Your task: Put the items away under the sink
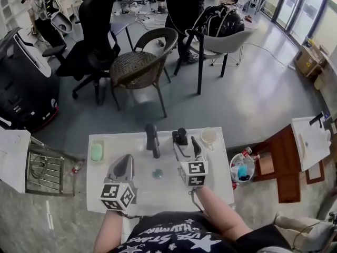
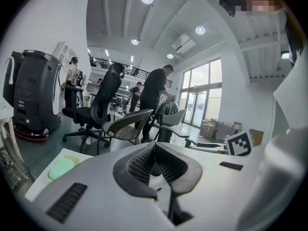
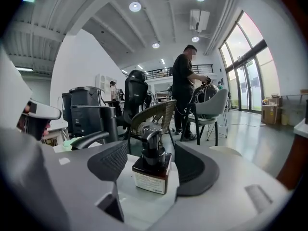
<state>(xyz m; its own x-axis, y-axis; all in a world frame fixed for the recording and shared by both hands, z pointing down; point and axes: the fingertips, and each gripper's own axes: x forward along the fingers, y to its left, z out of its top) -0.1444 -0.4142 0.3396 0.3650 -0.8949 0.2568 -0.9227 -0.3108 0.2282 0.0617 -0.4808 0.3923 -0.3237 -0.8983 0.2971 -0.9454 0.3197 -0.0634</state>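
A brown pump bottle (image 1: 180, 136) (image 3: 151, 170) with a black pump and white label stands upright on the white sink counter (image 1: 152, 194). My right gripper (image 1: 186, 141) (image 3: 150, 146) is open, with a jaw on either side of the bottle and a thin gap to each. My left gripper (image 1: 126, 158) (image 2: 153, 146) hovers over the counter's left half, shut with nothing in it. A black faucet (image 1: 152, 139) (image 3: 96, 121) stands between the two grippers. Green soap (image 1: 97, 152) (image 2: 61, 168) lies in a dish at the far left. A pale cup (image 1: 209, 136) sits at the far right corner.
A drain (image 1: 157, 174) sits mid-basin. A bin (image 1: 242, 167) holding bottles stands right of the counter and a wire rack (image 1: 45, 170) to its left. Beyond are a wicker chair (image 1: 139, 62), a black office chair (image 1: 92, 46), a grey chair (image 1: 221, 38) and a standing person (image 1: 184, 4).
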